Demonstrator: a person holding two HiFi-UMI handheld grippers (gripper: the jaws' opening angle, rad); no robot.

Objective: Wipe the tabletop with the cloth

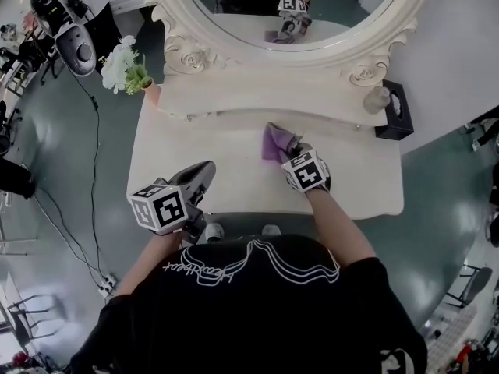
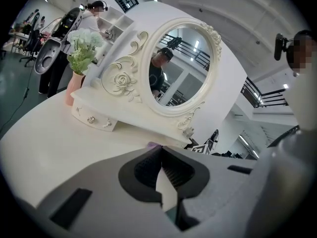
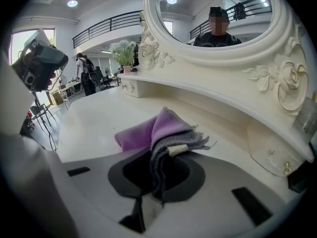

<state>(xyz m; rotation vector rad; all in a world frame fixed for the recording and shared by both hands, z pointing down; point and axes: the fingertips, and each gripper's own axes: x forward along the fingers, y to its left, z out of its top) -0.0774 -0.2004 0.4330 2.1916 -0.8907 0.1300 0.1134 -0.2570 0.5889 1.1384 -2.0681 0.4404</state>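
Note:
A purple cloth (image 1: 274, 142) with a grey edge lies bunched on the white tabletop (image 1: 218, 170), close under the mirror's base. My right gripper (image 1: 292, 148) is shut on the cloth (image 3: 158, 133), whose folds stick out ahead of the jaws and rest on the table. My left gripper (image 1: 204, 171) hovers over the table's front left part, away from the cloth, jaws closed together with nothing between them (image 2: 161, 165).
An oval mirror (image 1: 296, 22) in an ornate white frame stands at the back. A pink vase of white flowers (image 1: 129, 68) stands at the back left. A black tissue box (image 1: 394, 111) and a small glass jar (image 1: 376, 98) are at the back right.

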